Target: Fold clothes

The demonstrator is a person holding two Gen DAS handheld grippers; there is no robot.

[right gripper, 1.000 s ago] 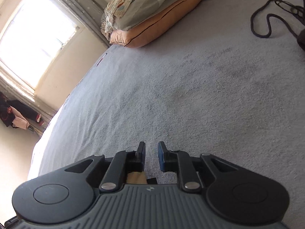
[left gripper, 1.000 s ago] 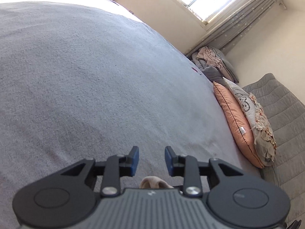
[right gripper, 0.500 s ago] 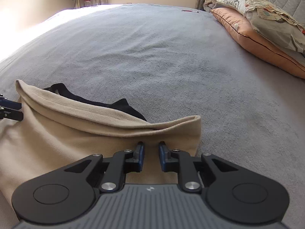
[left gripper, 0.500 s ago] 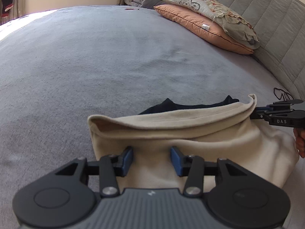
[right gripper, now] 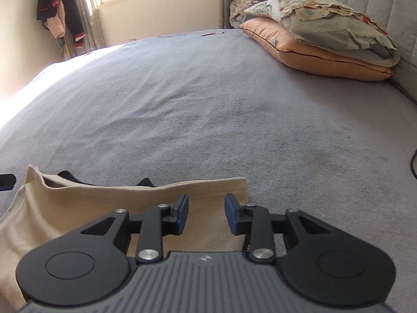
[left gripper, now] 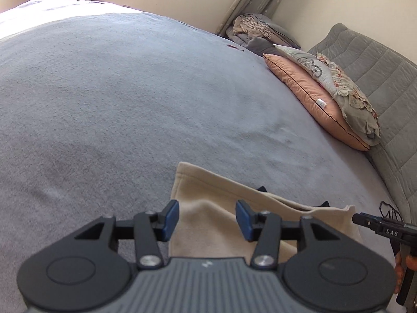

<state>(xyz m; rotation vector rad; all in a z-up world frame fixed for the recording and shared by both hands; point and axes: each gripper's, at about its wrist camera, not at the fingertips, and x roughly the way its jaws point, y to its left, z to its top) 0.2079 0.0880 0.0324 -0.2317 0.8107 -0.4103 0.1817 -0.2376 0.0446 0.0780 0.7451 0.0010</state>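
So we have the soft beige knit garment lying folded over on the near part of the grey fleece bedspread, left gripper and right gripper both spread wide above it holding nothing, with further folds likely left.

A beige garment lies on the grey bed cover, soft and fleecy-looking, its surface loosely rumpled rather than flat. Its far edge is a thick rolled fold running across the cloth — one rounded corner at the left end, a squarer one at the right. Along that fold a dark garment peeks out from beneath the beige one — only two small black points of it show, the rest being covered.
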